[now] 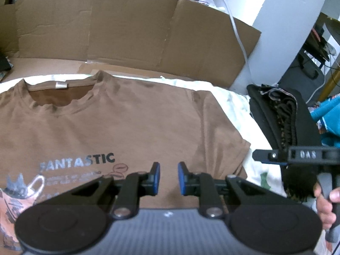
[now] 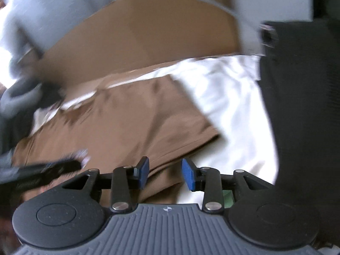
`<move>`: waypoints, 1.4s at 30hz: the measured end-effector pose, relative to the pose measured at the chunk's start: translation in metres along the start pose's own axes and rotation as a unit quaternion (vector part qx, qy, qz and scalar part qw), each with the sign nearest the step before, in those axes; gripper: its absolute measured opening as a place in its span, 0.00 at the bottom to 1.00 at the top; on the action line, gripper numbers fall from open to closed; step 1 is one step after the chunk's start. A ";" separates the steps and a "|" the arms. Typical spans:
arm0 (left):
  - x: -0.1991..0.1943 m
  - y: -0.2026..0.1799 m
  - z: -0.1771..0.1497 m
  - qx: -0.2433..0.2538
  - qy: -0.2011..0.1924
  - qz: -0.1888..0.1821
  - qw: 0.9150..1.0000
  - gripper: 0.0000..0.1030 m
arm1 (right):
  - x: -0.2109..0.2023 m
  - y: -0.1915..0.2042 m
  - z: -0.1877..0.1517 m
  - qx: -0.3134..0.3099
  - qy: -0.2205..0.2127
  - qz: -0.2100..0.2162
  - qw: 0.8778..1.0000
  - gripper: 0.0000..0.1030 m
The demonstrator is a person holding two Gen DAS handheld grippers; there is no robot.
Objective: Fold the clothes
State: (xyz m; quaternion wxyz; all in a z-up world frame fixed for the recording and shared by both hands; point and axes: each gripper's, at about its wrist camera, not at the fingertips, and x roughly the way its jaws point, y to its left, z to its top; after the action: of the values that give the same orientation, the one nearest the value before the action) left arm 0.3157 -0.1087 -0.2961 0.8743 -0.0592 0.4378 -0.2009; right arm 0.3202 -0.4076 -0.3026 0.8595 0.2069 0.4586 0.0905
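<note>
- Lying flat and face up on a white sheet (image 1: 238, 106), the brown T-shirt (image 1: 131, 123) is showing its collar toward the cardboard (image 1: 136, 27) standing behind it, with the printed word "FANTASTIC" across its chest.
- Hovering over the shirt's chest, the left tongs (image 1: 169, 178) are standing apart, blue pads facing each other with nothing between them.
- Showing at the right edge of the left wrist view, the right tongs (image 2: 165, 174) are being held by a bare hand (image 1: 325, 208).
- In the blurred right wrist view, the right tongs are standing apart above the edge of the shirt's sleeve (image 2: 191, 127), gripping nothing.
- Sitting just beside the sheet on the right is a dark heap of fabric (image 1: 282, 116), with a blue garment (image 1: 329, 114) past it.
- Hanging down in front of the cardboard is a white cable (image 1: 235, 29).
</note>
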 end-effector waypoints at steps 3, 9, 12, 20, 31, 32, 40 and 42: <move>-0.001 0.000 0.002 0.000 -0.004 0.000 1.000 0.19 | 0.005 -0.019 0.005 0.067 -0.009 -0.009 0.998 0.42; -0.001 0.004 0.002 -0.005 -0.009 -0.005 1.000 0.19 | 0.021 -0.036 0.005 0.164 -0.017 -0.030 0.986 0.42; -0.001 0.006 0.001 -0.009 -0.013 -0.008 1.000 0.19 | 0.028 -0.040 0.004 0.185 -0.023 -0.044 0.981 0.42; 0.004 0.018 -0.002 -0.031 -0.008 -0.001 0.999 0.20 | 0.054 -0.051 0.006 0.264 -0.049 -0.069 0.961 0.42; -0.006 0.018 0.003 -0.025 -0.015 0.008 1.000 0.20 | 0.050 -0.043 0.017 0.225 -0.057 -0.078 0.970 0.01; -0.008 0.017 0.003 -0.023 -0.016 0.008 1.000 0.20 | 0.045 -0.039 0.020 0.218 -0.060 -0.071 0.971 0.01; -0.016 0.028 0.009 -0.039 -0.024 0.016 0.999 0.20 | 0.013 0.009 0.043 0.155 -0.079 0.008 0.985 0.01; -0.018 0.031 0.009 -0.043 -0.026 0.017 0.999 0.20 | 0.014 0.023 0.047 0.143 -0.079 0.024 0.986 0.01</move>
State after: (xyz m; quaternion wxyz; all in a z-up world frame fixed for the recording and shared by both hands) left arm 0.3228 -0.0738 -0.2858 0.8854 -0.0942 0.4242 -0.1650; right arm 0.3675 -0.3951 -0.2803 0.8522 0.3451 0.3923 0.0276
